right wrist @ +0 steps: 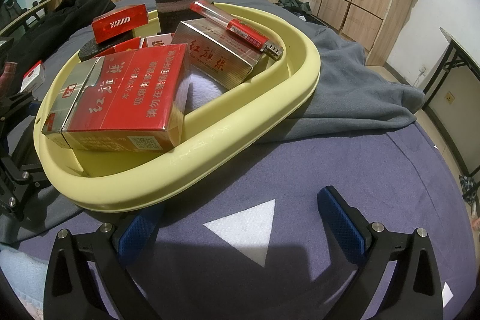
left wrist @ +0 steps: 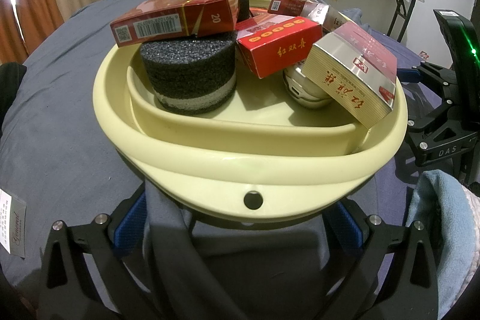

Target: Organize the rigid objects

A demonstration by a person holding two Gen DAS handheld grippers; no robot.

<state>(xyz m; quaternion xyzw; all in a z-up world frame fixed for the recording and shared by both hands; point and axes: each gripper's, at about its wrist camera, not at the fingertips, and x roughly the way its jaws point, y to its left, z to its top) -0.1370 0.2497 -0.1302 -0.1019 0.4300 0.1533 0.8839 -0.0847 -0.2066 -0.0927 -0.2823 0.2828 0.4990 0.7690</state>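
**Basin full of boxes on the bed**

A pale yellow basin (left wrist: pixel 228 167) sits on a grey-blue bedsheet (left wrist: pixel 60 146), and everything is placed relative to it. Inside the basin stand two black foam blocks (left wrist: pixel 189 74); a red carton (left wrist: pixel 174 18) lies across the nearer block. A small red box (left wrist: pixel 279 45) and a silver-and-red pack (left wrist: pixel 354 71) lean in the basin's right half. A red lighter (right wrist: pixel 237 29) rests on another silver pack (right wrist: pixel 216 56) at the basin's far side.

The left gripper (left wrist: pixel 240 218) has its jaws spread wide at the basin's near rim, gripping nothing. The right gripper (right wrist: pixel 240 218) is wide open beside the basin, above the sheet, empty.
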